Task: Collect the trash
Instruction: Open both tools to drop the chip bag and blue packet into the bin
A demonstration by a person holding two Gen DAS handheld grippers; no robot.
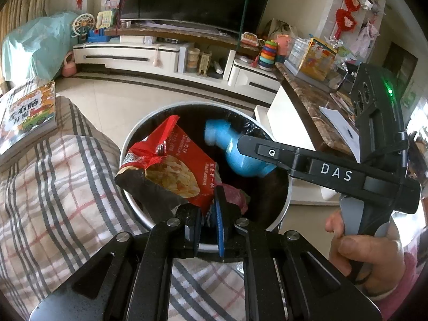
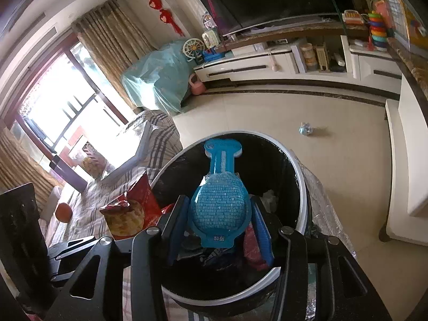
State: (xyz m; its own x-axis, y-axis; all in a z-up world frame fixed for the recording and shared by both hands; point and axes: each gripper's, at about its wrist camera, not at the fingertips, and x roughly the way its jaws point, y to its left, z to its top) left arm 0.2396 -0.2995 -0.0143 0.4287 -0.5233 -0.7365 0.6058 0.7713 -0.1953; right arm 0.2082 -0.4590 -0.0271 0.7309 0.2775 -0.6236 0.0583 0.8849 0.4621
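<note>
A: Fingers first: what do yours hold?

B: Your left gripper (image 1: 211,226) pinches the red snack bag (image 1: 171,165) by its lower edge; your right gripper (image 2: 219,230) clamps the blue bottle (image 2: 220,203).

A: Where are they?

B: Both hang over the open trash bin (image 2: 302,184), bag toward nine o'clock, bottle toward two; the plaid sofa (image 1: 53,187) lies at nine.

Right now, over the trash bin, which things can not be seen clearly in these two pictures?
- Bin bottom: both views; the snack bag and blue bottle cover the inside of the bin.
- Pink item in the bin: left view, half hidden by the left gripper.
- Bottle label: right view, print too small.
- Small blue thing on the floor: right view, too small to name.
- Right gripper grip: contact not clear.
</note>
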